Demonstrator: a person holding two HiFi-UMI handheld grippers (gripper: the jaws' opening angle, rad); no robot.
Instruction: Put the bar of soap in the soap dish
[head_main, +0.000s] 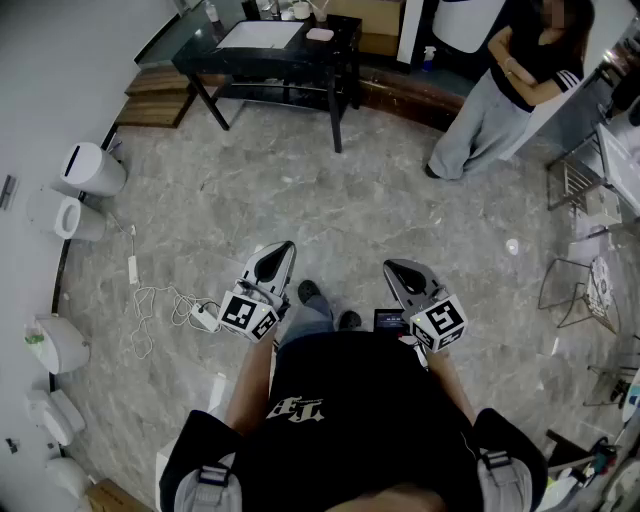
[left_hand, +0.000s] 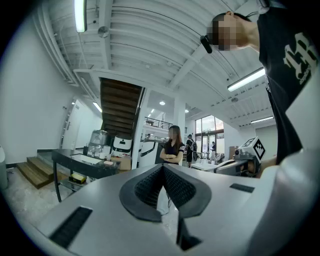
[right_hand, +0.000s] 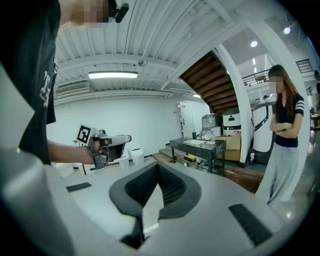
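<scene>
I hold both grippers at waist height over the floor, far from the black table (head_main: 300, 60) at the back of the room. A white basin (head_main: 262, 36) and a small pink dish-like thing (head_main: 320, 34) lie on its top. No bar of soap can be made out at this distance. A small yellow object (right_hand: 190, 158) sits on the table's lower shelf. My left gripper (head_main: 284, 249) (left_hand: 162, 166) is shut with nothing between its pads. The pads of my right gripper (head_main: 393, 267) (right_hand: 159, 166) also meet, empty.
A person (head_main: 510, 80) stands with arms crossed at the back right, near the table. White toilets (head_main: 85, 170) line the left wall. A cable and power strip (head_main: 175, 305) lie on the floor left of my feet. Wire racks (head_main: 580, 290) stand at the right.
</scene>
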